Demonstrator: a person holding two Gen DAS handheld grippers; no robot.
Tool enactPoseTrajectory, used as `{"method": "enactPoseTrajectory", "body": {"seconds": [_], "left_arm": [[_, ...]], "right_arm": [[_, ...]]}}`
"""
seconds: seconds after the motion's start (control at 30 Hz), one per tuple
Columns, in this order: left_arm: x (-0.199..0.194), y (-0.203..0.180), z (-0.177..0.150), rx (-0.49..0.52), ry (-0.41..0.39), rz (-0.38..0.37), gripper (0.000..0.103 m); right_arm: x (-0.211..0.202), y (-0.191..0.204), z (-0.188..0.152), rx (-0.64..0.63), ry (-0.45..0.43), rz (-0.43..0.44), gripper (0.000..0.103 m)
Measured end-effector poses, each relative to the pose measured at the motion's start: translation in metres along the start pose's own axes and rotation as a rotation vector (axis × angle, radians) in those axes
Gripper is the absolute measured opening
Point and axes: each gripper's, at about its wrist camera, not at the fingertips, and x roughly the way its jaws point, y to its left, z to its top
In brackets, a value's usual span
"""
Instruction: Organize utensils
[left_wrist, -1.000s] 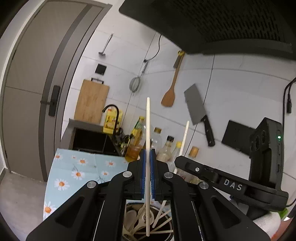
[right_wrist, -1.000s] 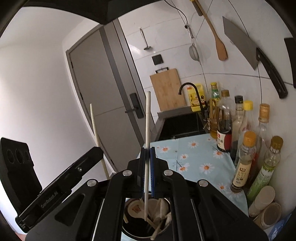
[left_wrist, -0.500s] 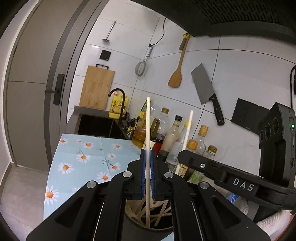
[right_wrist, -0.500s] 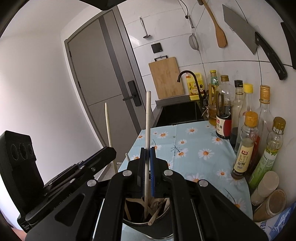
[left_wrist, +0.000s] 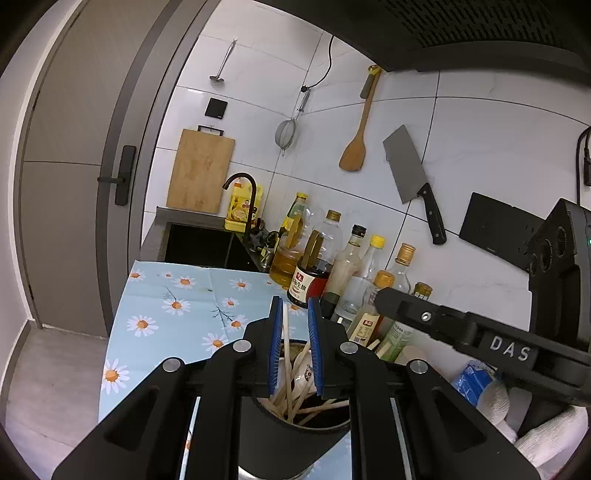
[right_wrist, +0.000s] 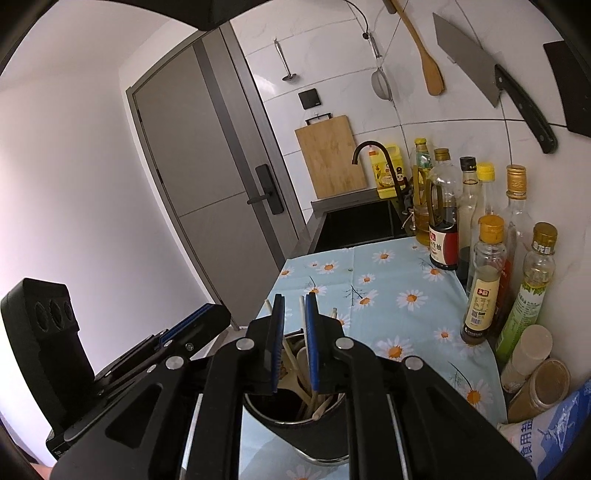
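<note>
Nearest, the left gripper (left_wrist: 294, 345) held its jaws narrowly parted, one pale chopstick (left_wrist: 286, 345) standing between the blue pads, unclamped, long axis upright, its lower end in the black utensil holder (left_wrist: 291, 441) directly below. The right gripper (right_wrist: 295, 341) hovered likewise over the same holder, jaws narrowly apart, a second chopstick (right_wrist: 304, 325) leaning against its right pad. Both grippers seemed equally near. One holder; the sticks crowded inside overlapped too much to count. Beyond, the daisy-cloth bench (right_wrist: 391, 284) carried about eight bottles (right_wrist: 484, 277) along the wall
</note>
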Motion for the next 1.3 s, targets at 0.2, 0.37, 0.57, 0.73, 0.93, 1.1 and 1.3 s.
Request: {"method": "enactPoseTrajectory", "body": {"seconds": [0.2,0.37,0.57,0.73,0.93,1.1,1.3], "left_arm": [[-0.018,-0.005,0.0,0.011,0.01,0.014,0.022],[-0.043,-0.016,-0.003,0.029,0.046,0.011,0.038],[-0.075,-0.03,-0.01,0.033,0.079,0.028,0.081],[-0.104,-0.058,-0.021,0.098,0.073,0.056,0.096],[-0.137,-0.093,-0.037,0.093,0.071,0.117,0.096],[-0.152,-0.109,-0.055,0.051,0.114,0.142,0.096],[-0.167,-0.122,-0.078,0.03,0.158,0.183,0.096]], "right_arm": [[-0.021,0.004,0.001,0.003,-0.018,-0.008,0.023],[-0.05,0.006,-0.002,-0.005,-0.023,-0.009,0.037],[-0.092,0.004,-0.008,-0.035,-0.042,0.005,0.067],[-0.126,-0.007,-0.018,-0.034,-0.025,0.034,0.093],[-0.166,-0.016,-0.037,-0.046,0.033,0.064,0.098],[-0.188,-0.016,-0.056,-0.079,0.08,0.061,0.098],[-0.204,-0.017,-0.082,-0.082,0.15,0.083,0.098]]}}
